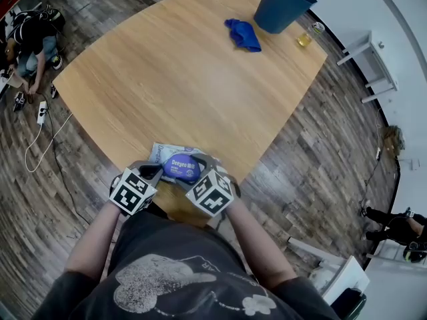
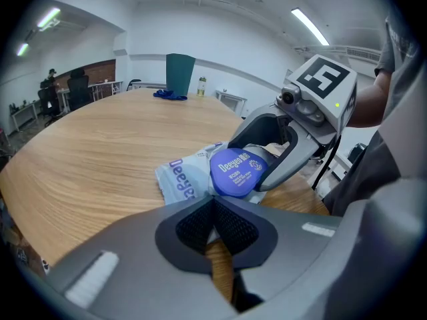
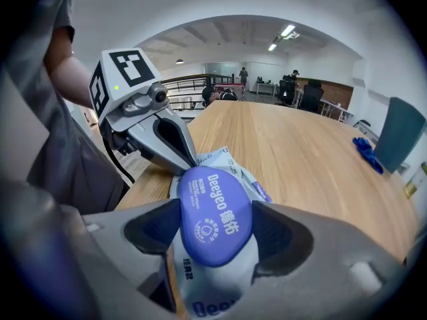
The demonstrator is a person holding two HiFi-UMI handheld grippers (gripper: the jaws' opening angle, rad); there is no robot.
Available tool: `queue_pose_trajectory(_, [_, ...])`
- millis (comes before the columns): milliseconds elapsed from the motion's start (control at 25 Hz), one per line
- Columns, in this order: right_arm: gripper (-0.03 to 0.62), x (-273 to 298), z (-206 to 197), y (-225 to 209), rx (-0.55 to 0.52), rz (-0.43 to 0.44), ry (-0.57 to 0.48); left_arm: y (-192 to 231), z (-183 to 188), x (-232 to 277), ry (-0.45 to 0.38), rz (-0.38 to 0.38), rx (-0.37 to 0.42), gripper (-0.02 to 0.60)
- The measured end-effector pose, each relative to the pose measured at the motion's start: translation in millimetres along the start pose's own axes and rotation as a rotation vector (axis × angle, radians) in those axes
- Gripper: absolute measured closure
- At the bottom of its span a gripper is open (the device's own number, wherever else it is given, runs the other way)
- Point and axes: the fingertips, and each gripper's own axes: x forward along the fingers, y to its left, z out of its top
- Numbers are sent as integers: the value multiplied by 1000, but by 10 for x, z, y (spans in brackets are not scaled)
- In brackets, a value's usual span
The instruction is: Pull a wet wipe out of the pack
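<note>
A white wet wipe pack (image 1: pixel 165 153) with a blue oval lid (image 1: pixel 181 169) lies at the near edge of the wooden table (image 1: pixel 180 72). My left gripper (image 1: pixel 159 173) is shut, pinching the pack's near edge (image 2: pixel 183 179) between its jaws (image 2: pixel 213 202). My right gripper (image 1: pixel 192 173) comes in from the right, and its two pads press on either side of the lid (image 3: pixel 213 202). In the right gripper view the pack (image 3: pixel 220 289) runs down under the jaws (image 3: pixel 215 229), with the left gripper (image 3: pixel 183 169) touching its far end. No wipe shows.
At the far end of the table stand a dark blue bin (image 1: pixel 283 2), a crumpled blue cloth (image 1: pixel 243 35) and a small bottle (image 1: pixel 305 39). The table's near edge is right under the grippers. A person (image 1: pixel 30 39) sits on the floor at the far left.
</note>
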Motion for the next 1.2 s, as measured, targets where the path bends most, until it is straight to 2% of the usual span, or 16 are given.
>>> queue_pose_trajectory(240, [272,51,-34,21,-48,-77,37,-4,-4,7,2,-14,-3,563])
queue_pose_trajectory(360, [272,55,-44,16,-42,-84,44,-9,1,5,4,-14,-4,563])
queue_pose_trajectory(800, [279,29,-20,-16,56,57,47,0,8,5,-11,-7,-11,563])
queue_pose_trajectory(1200, [281,17,7,-34,91,109,44,-1,13,5,0,-1,-17,565])
